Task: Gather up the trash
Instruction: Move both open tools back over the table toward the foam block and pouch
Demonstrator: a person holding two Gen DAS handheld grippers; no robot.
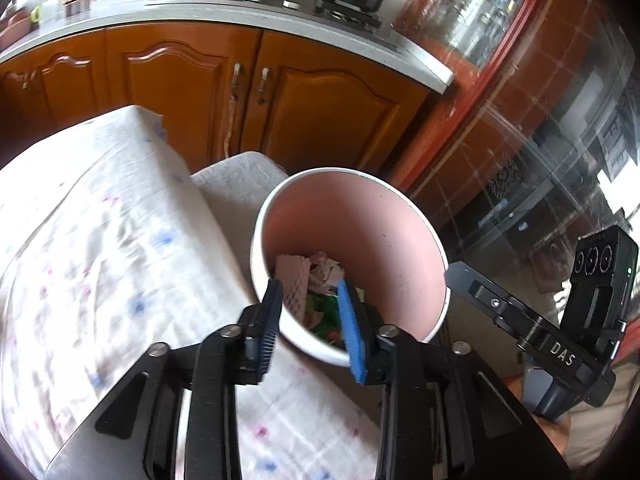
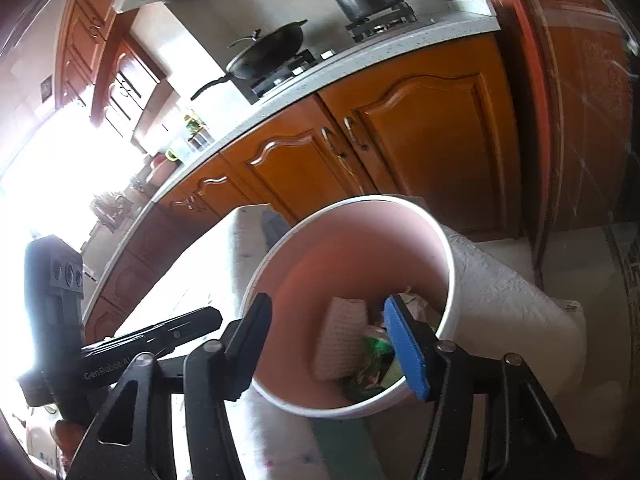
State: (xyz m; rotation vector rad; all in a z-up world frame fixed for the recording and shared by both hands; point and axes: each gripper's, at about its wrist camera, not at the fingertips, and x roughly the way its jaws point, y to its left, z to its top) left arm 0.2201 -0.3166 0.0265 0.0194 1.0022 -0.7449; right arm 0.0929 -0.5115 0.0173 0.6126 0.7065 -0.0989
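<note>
The left gripper [image 1: 310, 320] points forward and down, its blue-padded fingers [image 1: 351, 330] spread apart with nothing between them; the right gripper [image 2: 328, 344] is likewise tilted, fingers [image 2: 404, 346] parted, holding nothing.

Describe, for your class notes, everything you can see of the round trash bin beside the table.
The trash bin is a round open tub, white outside with a white rim and a matte pink inside, plastic by its look. It has no lid. It stands next to the cloth-covered table. Inside lie a pink foam net sleeve, crumpled paper and a green wrapper. The left claw and right claw are both open over its mouth, holding nothing.
</note>
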